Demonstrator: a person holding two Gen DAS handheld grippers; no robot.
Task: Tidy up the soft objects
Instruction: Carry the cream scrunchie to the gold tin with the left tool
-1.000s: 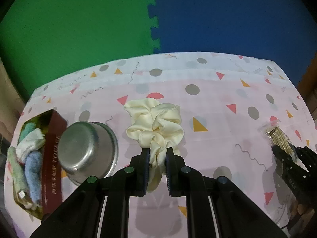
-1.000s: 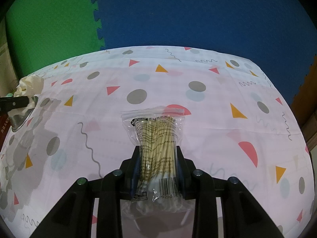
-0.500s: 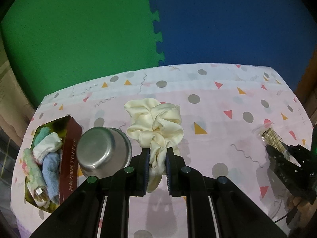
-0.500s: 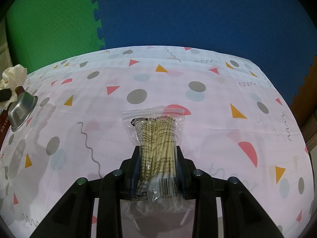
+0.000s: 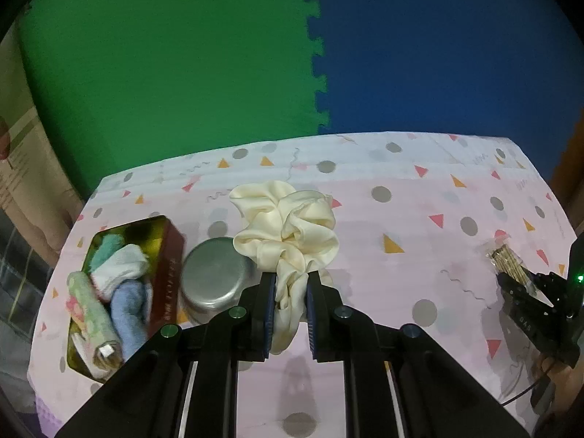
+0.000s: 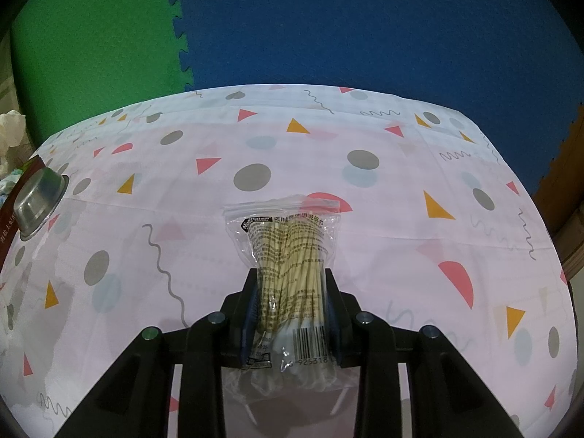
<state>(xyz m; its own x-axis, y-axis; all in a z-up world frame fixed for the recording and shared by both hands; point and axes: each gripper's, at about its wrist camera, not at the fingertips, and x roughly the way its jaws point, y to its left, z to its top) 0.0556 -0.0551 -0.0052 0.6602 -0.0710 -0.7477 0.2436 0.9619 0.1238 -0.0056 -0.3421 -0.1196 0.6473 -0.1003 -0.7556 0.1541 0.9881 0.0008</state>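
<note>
My left gripper [image 5: 289, 281] is shut on a cream satin scrunchie [image 5: 284, 226] and holds it in the air above the table. Below and left stand an upside-down steel bowl [image 5: 213, 281] and a dark red tin [image 5: 168, 273] holding rolled towels [image 5: 120, 292]. My right gripper [image 6: 291, 277] is shut on a clear bag of cotton swabs [image 6: 288, 252] that lies on the pink patterned tablecloth [image 6: 401, 219]. The right gripper also shows at the right edge of the left wrist view [image 5: 511, 281]. The scrunchie appears at the far left of the right wrist view [image 6: 11, 127].
The steel bowl [image 6: 38, 197] and the tin's edge [image 6: 14, 197] sit at the left rim of the right wrist view. Green and blue foam mats [image 5: 314, 73] cover the floor beyond the table. A cardboard box [image 5: 25, 168] stands off the table's left.
My left gripper has risen with the scrunchie, so the table, bowl and tin look smaller and lower. The right gripper and swab bag have not moved.
</note>
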